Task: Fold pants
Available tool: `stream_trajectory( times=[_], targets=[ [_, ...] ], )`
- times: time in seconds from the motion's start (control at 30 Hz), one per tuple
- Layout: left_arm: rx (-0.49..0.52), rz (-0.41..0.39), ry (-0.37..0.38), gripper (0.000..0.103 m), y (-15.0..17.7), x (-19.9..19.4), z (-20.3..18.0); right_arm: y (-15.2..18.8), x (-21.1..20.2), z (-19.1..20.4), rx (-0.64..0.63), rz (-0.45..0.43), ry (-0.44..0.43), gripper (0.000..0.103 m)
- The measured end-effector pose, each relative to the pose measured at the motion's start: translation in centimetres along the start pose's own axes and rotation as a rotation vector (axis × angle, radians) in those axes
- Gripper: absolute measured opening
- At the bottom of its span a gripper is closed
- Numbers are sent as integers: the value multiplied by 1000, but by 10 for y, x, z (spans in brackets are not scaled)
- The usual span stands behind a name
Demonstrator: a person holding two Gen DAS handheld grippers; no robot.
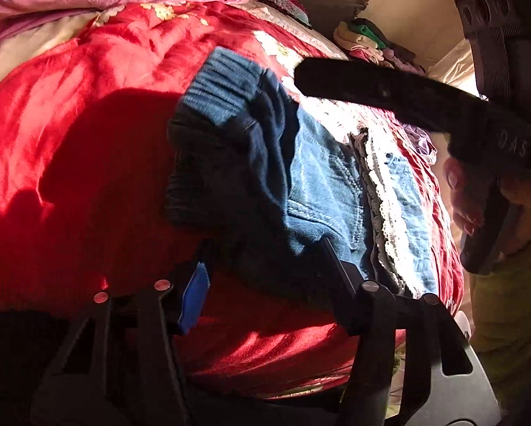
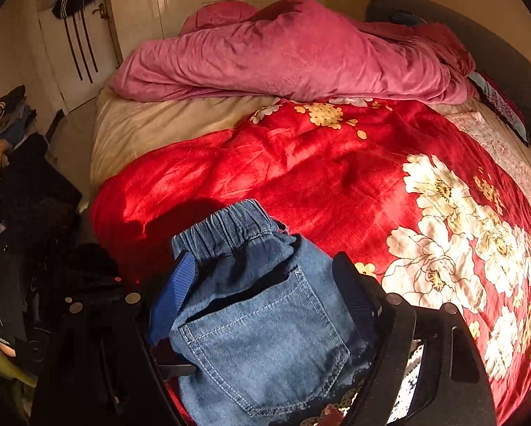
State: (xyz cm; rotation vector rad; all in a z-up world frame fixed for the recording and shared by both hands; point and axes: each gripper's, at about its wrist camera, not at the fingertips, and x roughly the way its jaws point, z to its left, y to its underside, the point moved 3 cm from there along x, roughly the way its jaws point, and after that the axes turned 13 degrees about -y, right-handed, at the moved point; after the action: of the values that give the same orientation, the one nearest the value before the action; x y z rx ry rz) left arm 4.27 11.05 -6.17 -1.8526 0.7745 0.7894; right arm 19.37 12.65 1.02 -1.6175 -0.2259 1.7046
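Observation:
Small blue denim pants (image 1: 311, 177) with an elastic waistband and white lace trim lie bunched on a red floral blanket (image 1: 70, 142). In the left wrist view my left gripper (image 1: 262, 262) has its two fingers spread on either side of the pants' near edge. My right gripper's black body (image 1: 425, 103) hovers above the pants at the right, held by a hand. In the right wrist view the pants (image 2: 265, 319) show a back pocket and fill the gap of my right gripper (image 2: 265, 284), whose fingers stand wide at both sides of the cloth.
A pink duvet (image 2: 283, 56) is heaped at the bed's far end. Beige sheet (image 2: 152, 131) shows at the left. Clothes pile (image 2: 6, 120) beside the bed at the left, and folded clothes (image 1: 372, 42) lie by the wall. A door and wardrobe stand behind.

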Motion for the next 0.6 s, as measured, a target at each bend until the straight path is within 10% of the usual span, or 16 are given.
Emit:
stream_trajectory(
  times=[0.5,0.6],
  targets=[
    [-31,4,62,55,2,4,4,-15,79,-24,69,128,-160,79],
    [-33,5,70,59,2,5,4,-8,87,-28,116,130,-238,64]
  ],
)
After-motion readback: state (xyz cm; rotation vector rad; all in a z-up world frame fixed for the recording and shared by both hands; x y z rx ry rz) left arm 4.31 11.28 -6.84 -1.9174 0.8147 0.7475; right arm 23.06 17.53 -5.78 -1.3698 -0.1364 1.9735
